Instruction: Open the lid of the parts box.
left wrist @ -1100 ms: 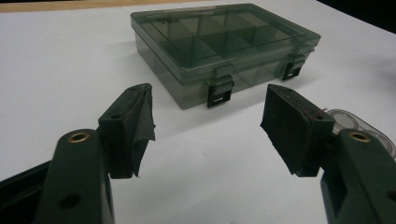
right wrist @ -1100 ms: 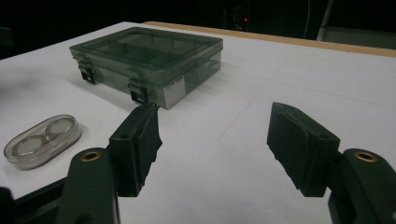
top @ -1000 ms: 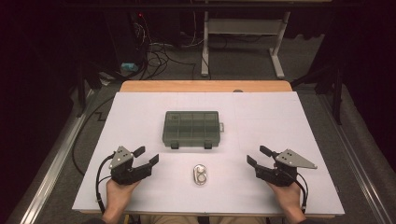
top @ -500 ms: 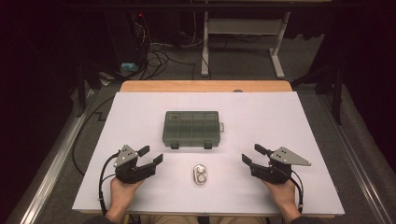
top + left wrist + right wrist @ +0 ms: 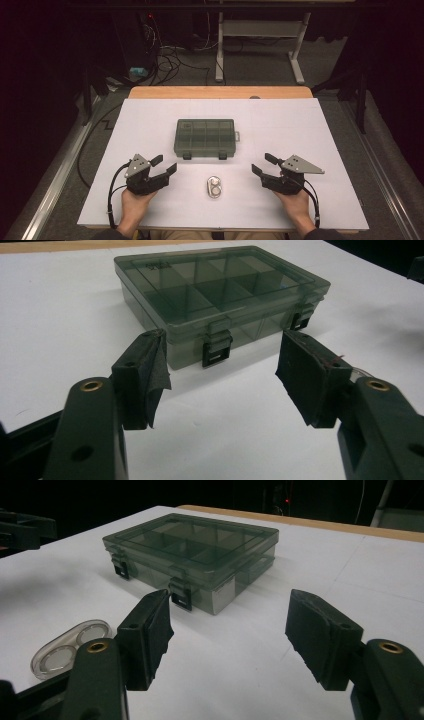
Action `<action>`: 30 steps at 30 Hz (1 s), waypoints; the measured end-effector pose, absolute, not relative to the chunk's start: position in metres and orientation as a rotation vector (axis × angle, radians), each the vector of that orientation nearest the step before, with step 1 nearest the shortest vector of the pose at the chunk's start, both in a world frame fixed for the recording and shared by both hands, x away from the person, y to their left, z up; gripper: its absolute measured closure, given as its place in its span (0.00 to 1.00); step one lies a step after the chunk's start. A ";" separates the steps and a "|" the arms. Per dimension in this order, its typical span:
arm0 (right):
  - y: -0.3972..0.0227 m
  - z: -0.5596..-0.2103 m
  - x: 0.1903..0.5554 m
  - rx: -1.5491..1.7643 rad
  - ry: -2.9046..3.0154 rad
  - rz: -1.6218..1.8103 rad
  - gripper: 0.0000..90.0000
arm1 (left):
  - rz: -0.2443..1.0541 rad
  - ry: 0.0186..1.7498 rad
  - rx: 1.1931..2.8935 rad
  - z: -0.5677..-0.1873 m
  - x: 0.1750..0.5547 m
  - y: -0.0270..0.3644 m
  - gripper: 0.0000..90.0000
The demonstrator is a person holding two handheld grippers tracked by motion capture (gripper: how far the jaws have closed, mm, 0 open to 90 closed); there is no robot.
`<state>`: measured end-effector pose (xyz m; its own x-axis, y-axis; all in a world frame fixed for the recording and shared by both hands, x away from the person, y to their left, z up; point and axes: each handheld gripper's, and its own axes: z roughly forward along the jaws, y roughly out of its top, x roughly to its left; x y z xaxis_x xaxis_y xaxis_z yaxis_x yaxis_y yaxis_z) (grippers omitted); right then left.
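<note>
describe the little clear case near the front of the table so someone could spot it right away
On the white table, look toward the person's edge, below the dark compartment box with two front latches. There, between the two grippers, lies a small clear oval case holding two round discs side by side. It is far smaller than the box, pale and see-through.

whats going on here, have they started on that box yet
Not yet. A person holds the left gripper and the right gripper over the white table, both open and empty; the left one's jaws have just been closing a little. The closed compartment box and a small clear case lie untouched between them.
</note>
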<state>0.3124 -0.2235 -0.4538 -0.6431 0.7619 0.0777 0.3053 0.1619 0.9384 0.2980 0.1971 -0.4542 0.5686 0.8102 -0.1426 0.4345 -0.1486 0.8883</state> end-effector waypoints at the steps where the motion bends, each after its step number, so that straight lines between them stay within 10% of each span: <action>1: -0.223 -0.454 0.313 1.012 2.031 1.482 0.39 | 0.457 1.025 1.781 -0.454 0.298 0.196 0.42; 30: -0.193 -0.452 0.342 1.048 2.154 1.419 0.57 | 0.418 1.029 1.868 -0.442 0.326 0.182 0.56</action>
<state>0.3421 -0.1928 -0.4525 -0.6624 0.7423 0.1005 0.3853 0.2226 0.8955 0.3263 0.1819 -0.4423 0.5908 0.7961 -0.1310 0.4792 -0.2156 0.8508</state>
